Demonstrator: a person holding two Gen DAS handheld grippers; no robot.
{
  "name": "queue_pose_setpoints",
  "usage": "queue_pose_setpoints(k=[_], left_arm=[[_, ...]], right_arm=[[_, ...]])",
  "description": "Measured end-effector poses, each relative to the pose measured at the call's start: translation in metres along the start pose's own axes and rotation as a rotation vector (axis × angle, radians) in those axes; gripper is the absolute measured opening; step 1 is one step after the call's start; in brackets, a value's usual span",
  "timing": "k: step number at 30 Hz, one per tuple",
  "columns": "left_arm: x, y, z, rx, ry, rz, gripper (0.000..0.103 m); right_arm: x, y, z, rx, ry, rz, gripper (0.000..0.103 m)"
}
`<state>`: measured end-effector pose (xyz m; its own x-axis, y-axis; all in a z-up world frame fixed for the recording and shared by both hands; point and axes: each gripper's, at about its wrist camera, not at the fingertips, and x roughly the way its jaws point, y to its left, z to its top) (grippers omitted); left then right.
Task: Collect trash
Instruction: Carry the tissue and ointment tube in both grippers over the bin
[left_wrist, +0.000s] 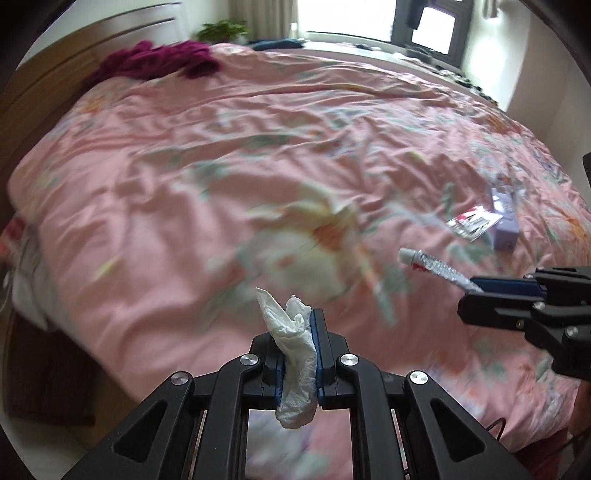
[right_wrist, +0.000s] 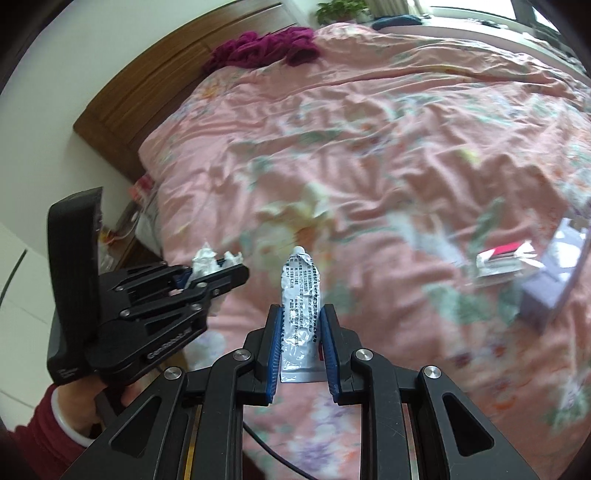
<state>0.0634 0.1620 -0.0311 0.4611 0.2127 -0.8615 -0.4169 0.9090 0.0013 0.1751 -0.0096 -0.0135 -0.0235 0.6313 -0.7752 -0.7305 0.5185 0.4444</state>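
Left claw (left_wrist: 297, 354) pinches a crumpled tissue (left_wrist: 293, 365); right claw (right_wrist: 301, 343) clamps a squeezed ointment tube (right_wrist: 300, 314), both above the bed (left_wrist: 184, 155) edge. Keep both grips firm and level while carrying; the wrapper (left_wrist: 474, 221) remains near the right edge.

Left hand-held gripper (left_wrist: 297, 334): black plastic linkage, silver round screws, blue finger pads. Right hand-held gripper (right_wrist: 301, 332): same build, black cable beneath. Left hand (right_wrist: 79, 400): bare skin, white bangle, dark red sleeve.
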Motion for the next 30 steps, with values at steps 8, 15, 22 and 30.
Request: queue_pose_setpoints(k=[8,15,22,30], left_arm=[[-0.036,0.089,-0.085,-0.178,0.034,0.125,0.013],[-0.058,0.136,-0.148,-0.290,0.072,0.190,0.013],[-0.069,0.169,-0.219,-0.434,0.107,0.222,0.013],[-0.049,0.184,-0.290,-0.578,0.188,0.187,0.013]], right_arm=[[0.038,0.090,-0.023,-0.133,0.084,0.109,0.021],[0.073,0.159,-0.052,-0.233,0.185,0.192,0.021],[0.110,0.220,-0.093,-0.341,0.306,0.245,0.021],[0.158,0.266,-0.146,-0.439,0.470,0.237,0.021]])
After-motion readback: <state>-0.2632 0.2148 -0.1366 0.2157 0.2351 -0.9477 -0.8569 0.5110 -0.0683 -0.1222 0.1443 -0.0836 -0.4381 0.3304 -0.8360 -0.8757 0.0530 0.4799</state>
